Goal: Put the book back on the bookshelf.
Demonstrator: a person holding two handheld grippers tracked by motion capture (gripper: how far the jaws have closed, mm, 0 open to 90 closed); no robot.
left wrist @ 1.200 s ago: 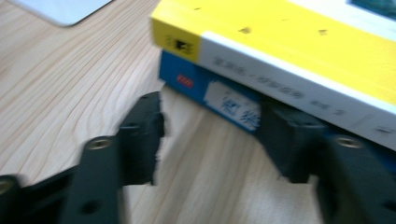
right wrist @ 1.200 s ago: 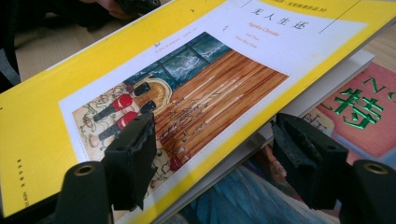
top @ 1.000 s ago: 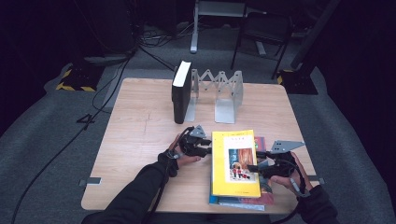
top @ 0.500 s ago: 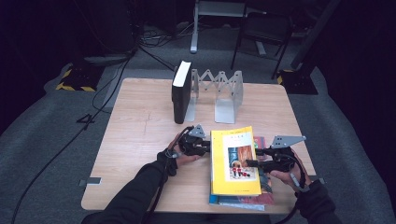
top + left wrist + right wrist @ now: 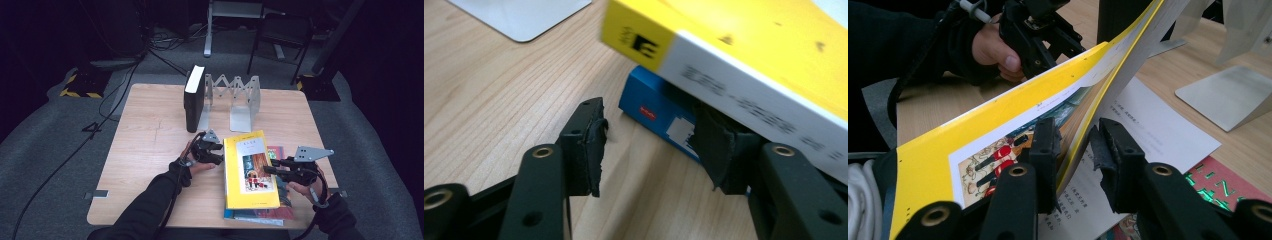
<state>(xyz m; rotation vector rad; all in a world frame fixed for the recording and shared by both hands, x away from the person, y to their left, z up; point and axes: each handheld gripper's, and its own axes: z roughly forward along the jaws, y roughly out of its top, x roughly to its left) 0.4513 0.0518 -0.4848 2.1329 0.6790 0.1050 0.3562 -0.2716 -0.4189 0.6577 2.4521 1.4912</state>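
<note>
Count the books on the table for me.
4, maybe more hidden: a black book standing in the metal rack; a yellow book atop a stack near the front edge, with a red book and blue book beneath.

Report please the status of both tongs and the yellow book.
Right tongs closing around lifted edge of yellow book, pads not yet pressing. Left tongs just opened at spine side, holding nothing. Blue book under it; nothing blocking.

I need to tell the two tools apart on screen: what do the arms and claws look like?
Both arms wear black sleeves. The left claw and the right claw are black, with brass-coloured rivets and black pads. A grey three-cornered plate tops the right one; a black cable trails from the left.
</note>
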